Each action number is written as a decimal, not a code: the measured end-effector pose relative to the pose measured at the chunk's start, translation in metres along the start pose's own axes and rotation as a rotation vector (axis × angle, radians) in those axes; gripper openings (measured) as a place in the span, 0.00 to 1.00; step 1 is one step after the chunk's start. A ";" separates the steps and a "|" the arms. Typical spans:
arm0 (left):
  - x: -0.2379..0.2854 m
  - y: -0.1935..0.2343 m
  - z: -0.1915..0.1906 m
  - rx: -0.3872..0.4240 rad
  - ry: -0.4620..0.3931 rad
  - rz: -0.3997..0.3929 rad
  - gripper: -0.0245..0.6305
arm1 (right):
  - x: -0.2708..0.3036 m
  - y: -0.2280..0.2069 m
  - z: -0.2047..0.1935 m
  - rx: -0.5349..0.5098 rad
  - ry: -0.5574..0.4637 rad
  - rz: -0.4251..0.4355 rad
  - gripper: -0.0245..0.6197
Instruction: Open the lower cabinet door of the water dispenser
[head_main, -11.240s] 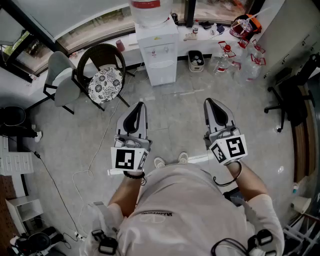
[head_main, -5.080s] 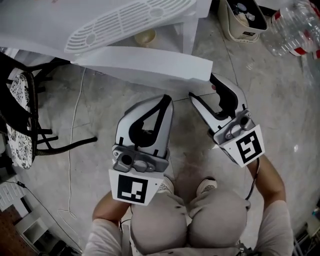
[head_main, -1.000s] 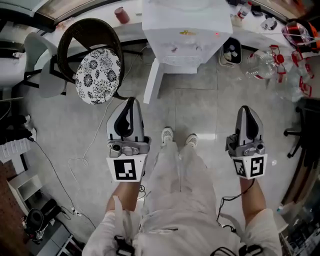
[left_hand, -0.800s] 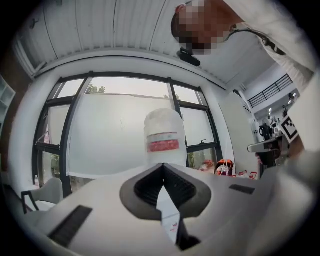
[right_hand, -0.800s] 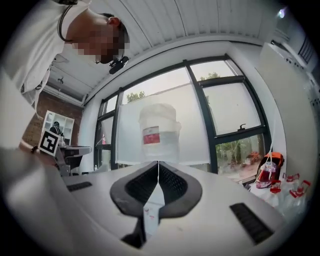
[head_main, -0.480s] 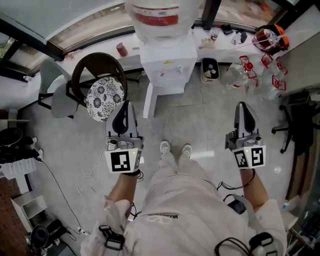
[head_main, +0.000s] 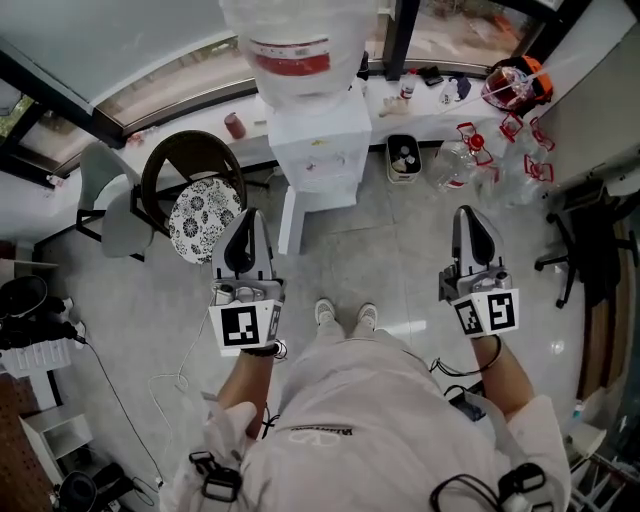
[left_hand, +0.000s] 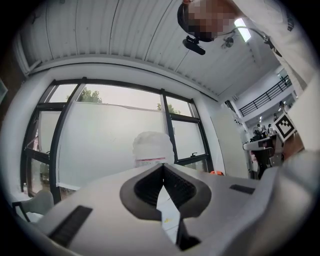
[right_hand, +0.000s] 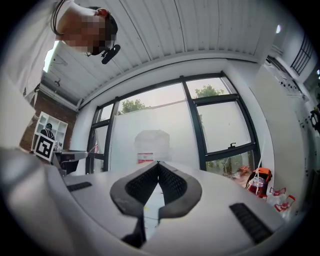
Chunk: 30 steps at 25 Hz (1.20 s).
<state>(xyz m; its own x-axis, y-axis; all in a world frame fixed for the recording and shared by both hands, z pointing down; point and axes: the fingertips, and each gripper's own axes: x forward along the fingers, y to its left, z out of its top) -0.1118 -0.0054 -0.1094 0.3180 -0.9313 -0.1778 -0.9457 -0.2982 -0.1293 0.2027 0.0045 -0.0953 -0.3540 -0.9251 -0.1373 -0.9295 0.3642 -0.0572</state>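
The left gripper (head_main: 246, 216) has its jaws shut tip to tip with nothing between them, and the left gripper view (left_hand: 162, 165) shows the ribbed pads meeting at a point. The right gripper (head_main: 468, 212) is closed and empty in the same way, which the right gripper view (right_hand: 158, 163) confirms. Both are held out level over the grey floor (head_main: 340, 255), well apart from each other, with the person's shoes (head_main: 341, 313) on the floor between them.

On the far side stands the white water dispenser (head_main: 311, 150), with its big bottle (head_main: 298, 45) on top. Its lower cabinet door (head_main: 289, 222) stands open, swung out toward the near side at the dispenser's left edge, just right of the left gripper's tips. A chair with a patterned cushion (head_main: 203, 217) stands to the left of the dispenser and a small bin (head_main: 403, 158) to its right.
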 end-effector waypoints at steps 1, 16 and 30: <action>-0.001 -0.001 0.003 0.003 -0.005 -0.001 0.04 | -0.002 0.000 0.001 -0.005 -0.001 -0.003 0.06; -0.009 -0.007 0.014 0.010 -0.024 -0.027 0.04 | -0.007 0.016 0.000 -0.030 0.002 0.021 0.06; -0.006 -0.011 0.011 0.001 -0.032 -0.044 0.04 | -0.004 0.020 -0.001 -0.036 -0.001 0.021 0.06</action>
